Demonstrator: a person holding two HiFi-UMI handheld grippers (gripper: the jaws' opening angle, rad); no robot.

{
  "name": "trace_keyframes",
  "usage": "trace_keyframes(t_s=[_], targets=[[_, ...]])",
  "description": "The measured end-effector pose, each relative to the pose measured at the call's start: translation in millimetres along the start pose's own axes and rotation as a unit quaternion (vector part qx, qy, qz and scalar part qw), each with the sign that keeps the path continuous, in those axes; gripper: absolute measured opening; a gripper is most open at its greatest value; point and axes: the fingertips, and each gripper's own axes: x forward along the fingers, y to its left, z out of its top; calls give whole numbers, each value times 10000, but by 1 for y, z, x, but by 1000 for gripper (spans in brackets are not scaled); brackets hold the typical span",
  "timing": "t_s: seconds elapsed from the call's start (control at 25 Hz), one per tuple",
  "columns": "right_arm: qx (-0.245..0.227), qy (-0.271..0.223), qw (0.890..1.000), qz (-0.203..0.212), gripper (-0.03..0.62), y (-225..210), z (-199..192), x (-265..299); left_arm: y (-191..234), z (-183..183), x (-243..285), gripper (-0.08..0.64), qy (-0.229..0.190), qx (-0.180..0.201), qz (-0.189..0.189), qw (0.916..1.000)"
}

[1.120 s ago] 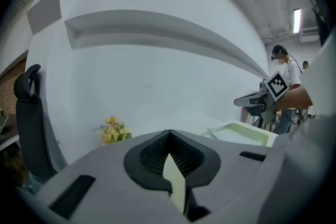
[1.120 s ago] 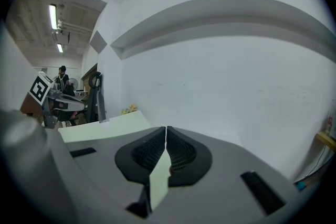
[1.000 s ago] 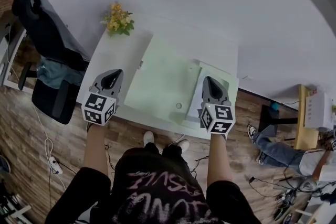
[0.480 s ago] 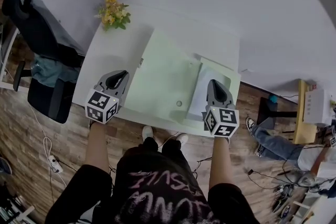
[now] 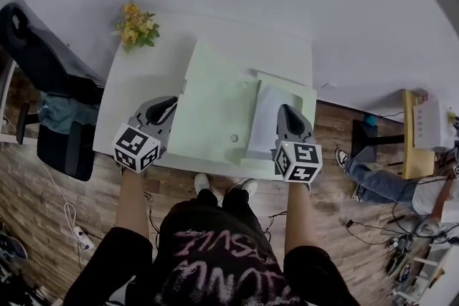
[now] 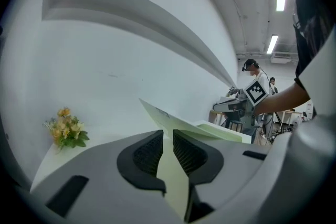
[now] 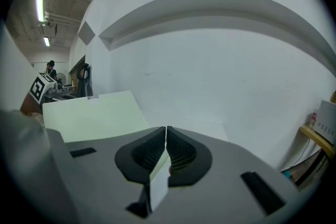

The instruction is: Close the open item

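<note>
Folder (image 5: 215, 107) is laid open on the table (image 5: 133, 86) between both grippers, with its fold running away from the person. Its raised green cover (image 6: 176, 123) is clamped near the left edge by the left gripper (image 5: 166, 110). The white sheet (image 5: 267, 118) in the right half is pinched by the right gripper (image 5: 285, 115). To close it, the cover is to be swung rightward over that sheet.

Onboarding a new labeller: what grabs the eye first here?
The big pale green folder lying open on the white table, its cover raised and pinched by the left gripper. The right gripper is shut on a thin white sheet at the folder's right; yellow flowers sit at the far left corner.
</note>
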Motion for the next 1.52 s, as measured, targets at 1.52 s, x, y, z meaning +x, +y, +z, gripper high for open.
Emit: trace_keyframes(t_s=[1.52], targets=[[1091, -485, 9784, -1690, 26, -240, -73, -191, -289, 38, 200, 66, 634, 1584, -2261, 9591]])
